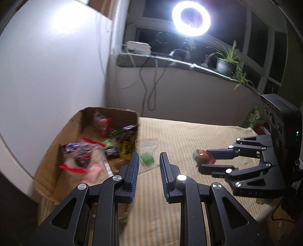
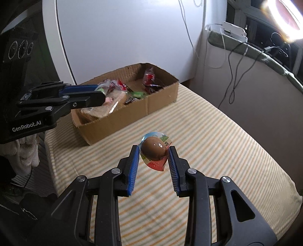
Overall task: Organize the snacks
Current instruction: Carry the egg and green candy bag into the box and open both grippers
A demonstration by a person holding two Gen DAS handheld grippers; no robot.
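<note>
A cardboard box (image 2: pixel 161 94) with several snack packets stands at the far left of the striped table; it also shows in the left wrist view (image 1: pixel 72 124). My left gripper (image 1: pixel 146 160) is open above the box's near edge, with a clear packet holding a green sweet (image 1: pixel 146 155) between its fingers, seemingly loose. In the right wrist view my left gripper (image 2: pixel 100 92) is over the box. My right gripper (image 2: pixel 153 151) is shut on a packaged brown egg snack (image 2: pixel 153 148), held above the table; my right gripper also shows in the left wrist view (image 1: pixel 203 160).
A striped cloth (image 2: pixel 217 151) covers the table. A white wall stands behind the box. A windowsill (image 1: pixel 170 60) carries a ring light (image 1: pixel 191 18), cables and a potted plant (image 1: pixel 226 60). A green package (image 1: pixel 252 117) lies at the far right.
</note>
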